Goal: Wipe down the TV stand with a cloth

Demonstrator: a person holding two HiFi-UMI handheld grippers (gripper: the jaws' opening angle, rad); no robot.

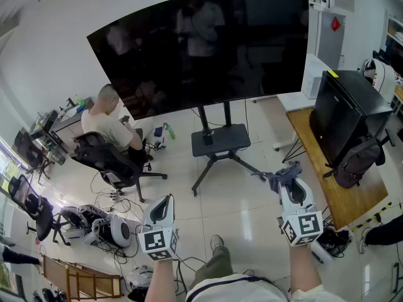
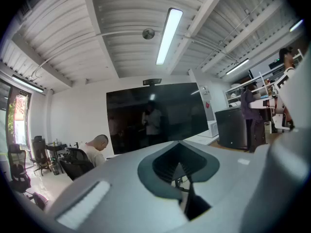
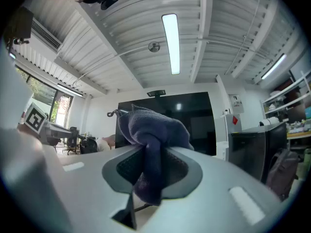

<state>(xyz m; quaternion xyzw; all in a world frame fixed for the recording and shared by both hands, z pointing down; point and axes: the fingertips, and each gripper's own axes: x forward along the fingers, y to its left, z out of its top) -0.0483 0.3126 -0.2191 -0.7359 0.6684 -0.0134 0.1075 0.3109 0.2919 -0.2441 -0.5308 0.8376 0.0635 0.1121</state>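
Observation:
The TV stand (image 1: 220,141) is a black rolling frame with a small shelf and splayed legs, and it carries a large dark TV (image 1: 201,46). It stands on the tiled floor ahead of me. My right gripper (image 1: 289,182) is shut on a dark blue cloth (image 1: 281,174), bunched between its jaws, just right of the stand's front leg. In the right gripper view the cloth (image 3: 150,132) bulges out of the right gripper (image 3: 150,171). My left gripper (image 1: 165,200) hovers lower left, away from the stand. In its own view the left gripper (image 2: 181,168) is shut with nothing in it.
A person sits in a black office chair (image 1: 110,162) at the left, near the stand. Cables and gear (image 1: 101,225) litter the floor at lower left. At the right a wooden table (image 1: 315,162) bears a black box (image 1: 346,115), with a backpack (image 1: 357,161) beside it.

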